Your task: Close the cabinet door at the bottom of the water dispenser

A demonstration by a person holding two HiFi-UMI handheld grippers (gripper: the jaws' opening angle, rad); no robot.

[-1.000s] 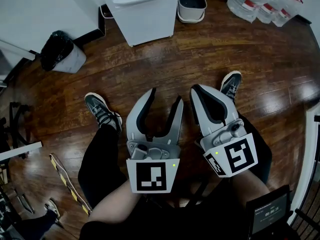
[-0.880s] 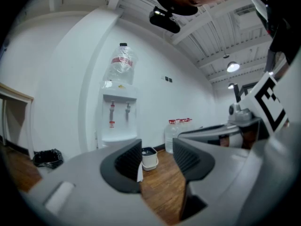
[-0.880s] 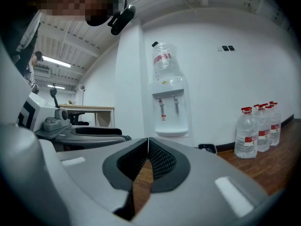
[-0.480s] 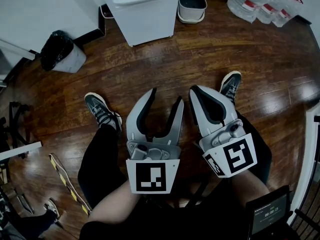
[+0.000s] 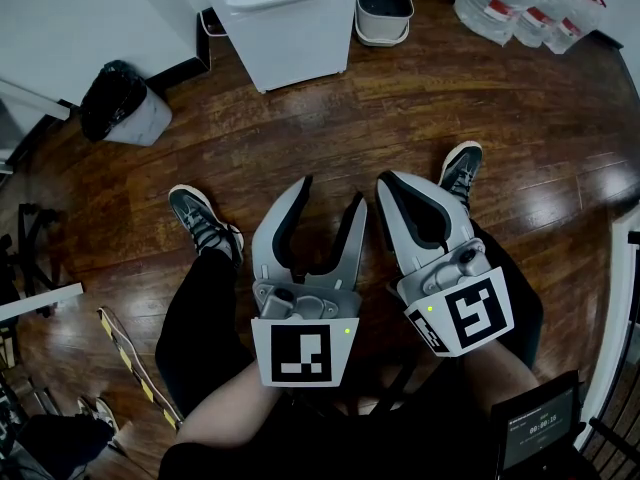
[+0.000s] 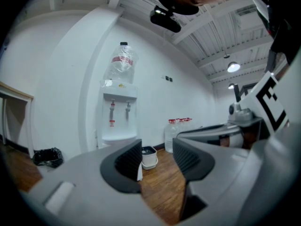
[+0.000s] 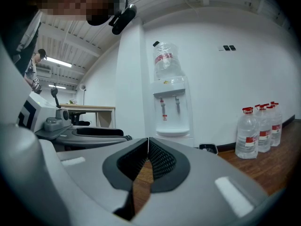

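Observation:
The white water dispenser (image 5: 285,28) stands against the far wall with a bottle on top (image 6: 122,62); it also shows in the right gripper view (image 7: 171,112). Its bottom cabinet is hidden behind the jaws in both gripper views, and from the head view I cannot tell how the door stands. My left gripper (image 5: 332,193) is held level in front of the person's legs, open and empty (image 6: 156,149). Beside it my right gripper (image 5: 390,183) is shut with nothing in it (image 7: 148,142). Both are well short of the dispenser.
A small white bin (image 5: 383,8) sits right of the dispenser, and several water bottles (image 5: 520,8) stand in the far right corner. A bin with a black bag (image 5: 120,103) is at the left wall. Wooden floor (image 5: 330,128) lies between the person's shoes (image 5: 203,223) and the dispenser.
Both grippers hold still. Only a foot at the lower left edge of the head view has shifted a little.

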